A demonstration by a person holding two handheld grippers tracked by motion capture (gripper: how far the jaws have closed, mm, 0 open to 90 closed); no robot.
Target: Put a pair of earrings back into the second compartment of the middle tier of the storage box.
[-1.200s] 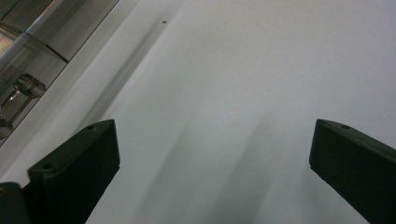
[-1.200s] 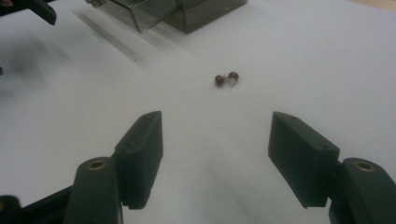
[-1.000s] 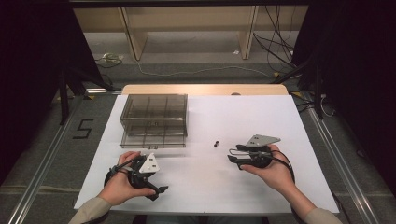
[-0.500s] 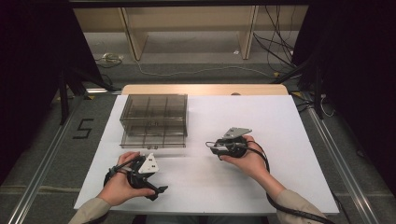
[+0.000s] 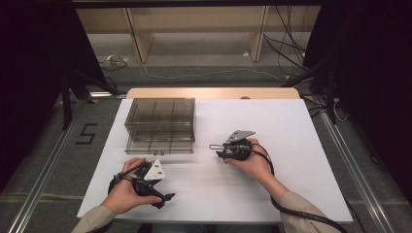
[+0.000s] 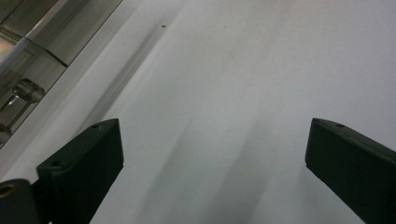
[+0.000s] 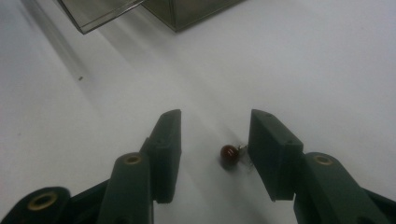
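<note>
one clear compartment box [image 5: 160, 125] stood at the table's [image 5: 291, 126] far left. well apart from it, the right gripper [image 7: 214, 135], half spread and just closing, straddled a small dark red bead-like part [image 7: 229, 156] lying nearer its right-hand jaw, untouched. the left gripper [image 6: 212, 149] stood spread wide over bare white tabletop, farther from the part.

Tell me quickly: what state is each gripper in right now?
Left gripper: open wide, nothing between its jaws.
Right gripper: jaws have just been closing around a small dark red bead on the white table, not yet gripping it.
</note>
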